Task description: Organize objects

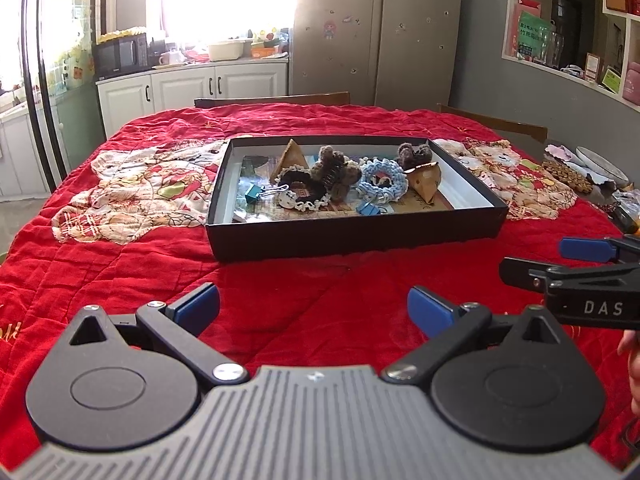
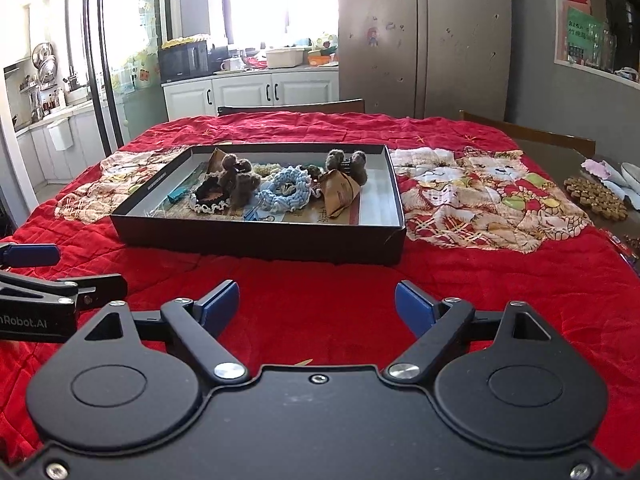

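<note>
A red quilted cloth covers the kitchen counter, where a shallow black box holds scrunchies, binder clips and small pouches. Left tongs and right tongs hover before it, both wide and empty.

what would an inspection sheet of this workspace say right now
surface: table under a red quilt with bear patches.
job's things: shallow black box holding a light blue scrunchie, black scrunchie, brown fuzzy clips, two blue binder clips, two tan pyramid pouches.
clutter: beaded mat and a dish at the table's right edge.
grippers: left gripper and right gripper both open, nothing between the fingers, short of the box.
cables: nothing seen.
surroundings: fridge, white cabinets, microwave, shelves, bright window.
</note>
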